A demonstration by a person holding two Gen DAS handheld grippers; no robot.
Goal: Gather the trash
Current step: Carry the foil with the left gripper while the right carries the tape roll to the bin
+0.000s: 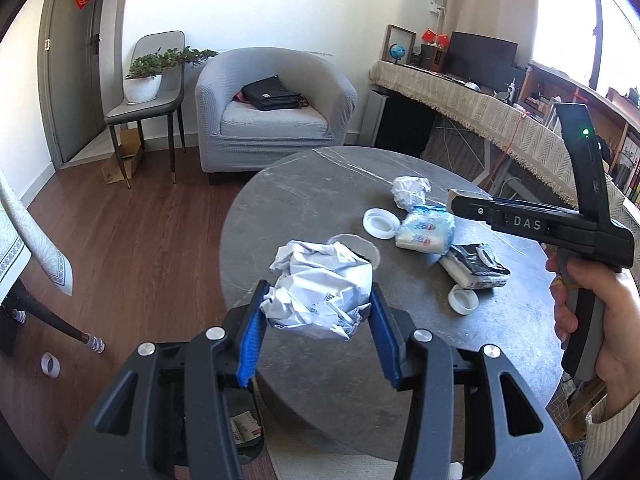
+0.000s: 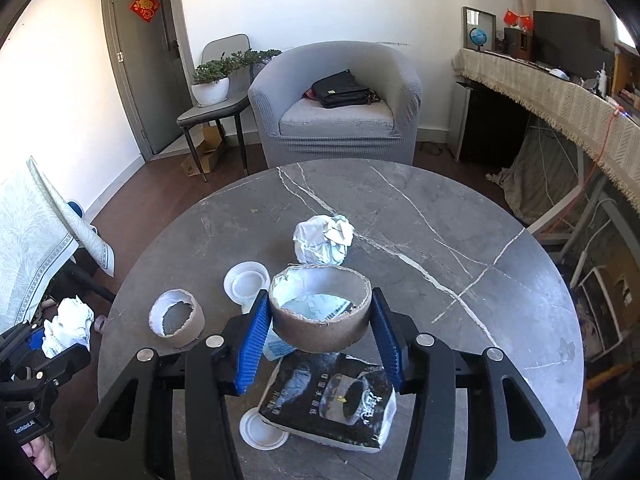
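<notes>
From the left wrist, one crumpled paper wad (image 1: 320, 288) is pinched between the blue pads of the left gripper (image 1: 318, 312), lifted above the round grey marble table (image 1: 320, 184). A second paper ball (image 1: 410, 190), two white lids (image 1: 381, 222) and two wrapped packets lie further off.

From the right wrist, the right gripper (image 2: 320, 320) clamps one cardboard tape core (image 2: 320, 314) above a black packet (image 2: 328, 404); another core (image 2: 176, 316) stands just left. A grey armchair (image 2: 336, 100) sits beyond.

Beyond the round grey marble table (image 2: 400, 216), a grey upholstered tub armchair (image 2: 336, 120) holds a black leather bag (image 2: 340, 90), with a white-potted green plant (image 2: 210, 80) on a grey chair (image 2: 212, 114) to its left.
</notes>
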